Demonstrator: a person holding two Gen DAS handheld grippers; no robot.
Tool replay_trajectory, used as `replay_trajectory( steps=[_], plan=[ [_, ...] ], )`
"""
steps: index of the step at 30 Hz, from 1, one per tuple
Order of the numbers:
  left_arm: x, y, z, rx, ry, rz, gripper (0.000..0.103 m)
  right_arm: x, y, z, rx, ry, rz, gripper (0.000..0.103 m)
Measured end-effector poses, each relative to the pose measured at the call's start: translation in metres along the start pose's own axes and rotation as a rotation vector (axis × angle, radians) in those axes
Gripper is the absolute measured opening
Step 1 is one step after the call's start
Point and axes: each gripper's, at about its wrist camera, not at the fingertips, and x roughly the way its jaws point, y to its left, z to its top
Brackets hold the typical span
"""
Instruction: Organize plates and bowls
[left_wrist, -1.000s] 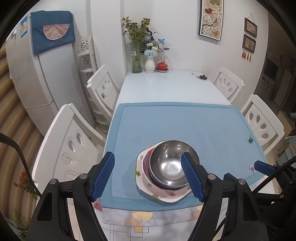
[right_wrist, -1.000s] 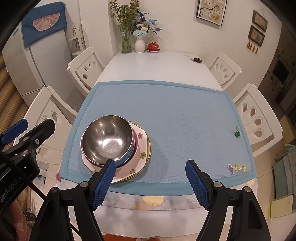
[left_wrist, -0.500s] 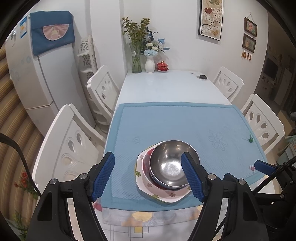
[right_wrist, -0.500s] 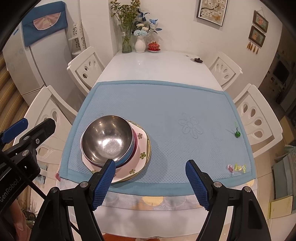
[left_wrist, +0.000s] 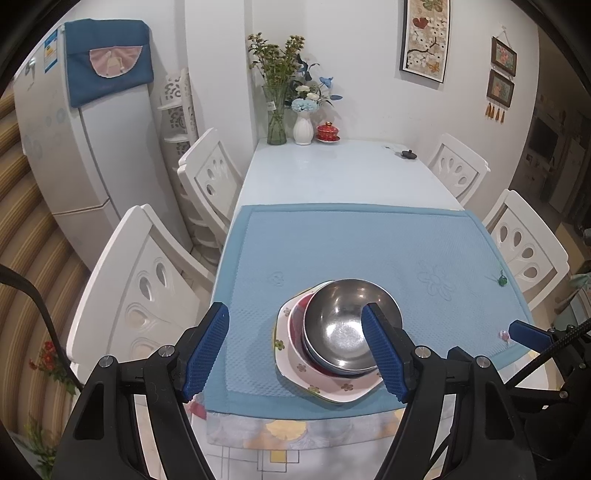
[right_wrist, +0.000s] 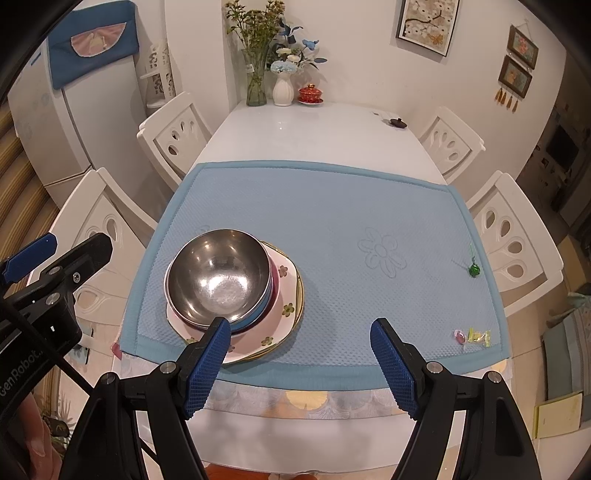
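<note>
A steel bowl (left_wrist: 345, 325) (right_wrist: 219, 277) sits on top of a stack of bowls, a blue one and a red one showing at their rims, on a white flowered plate (left_wrist: 325, 387) (right_wrist: 275, 325) with a gold-rimmed plate under it. The stack stands on the near left of the blue mat (left_wrist: 351, 243) (right_wrist: 369, 206). My left gripper (left_wrist: 297, 332) is open and empty, held above and in front of the stack. My right gripper (right_wrist: 301, 326) is open and empty, to the right of the stack near the mat's front edge.
White chairs (left_wrist: 140, 291) (right_wrist: 513, 236) line both sides of the table. Vases with flowers (left_wrist: 277, 122) and a red lidded cup (left_wrist: 328, 132) stand at the far end. Wrapped sweets (right_wrist: 474, 335) and a green bead (right_wrist: 474, 270) lie on the mat's right side.
</note>
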Motion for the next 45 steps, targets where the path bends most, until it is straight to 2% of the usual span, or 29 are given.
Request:
replay_trajectory(
  steps=[16, 45],
  plan=[
    [0.004, 0.008, -0.001, -0.007, 0.007, -0.001, 0.073, 0.004, 0.006, 0.001, -0.009, 0.007, 0.007, 0.076],
    [0.014, -0.007, 0.004, 0.017, 0.021, -0.014, 0.073, 0.014, -0.007, 0.005, 0.024, 0.026, 0.003, 0.076]
  ],
)
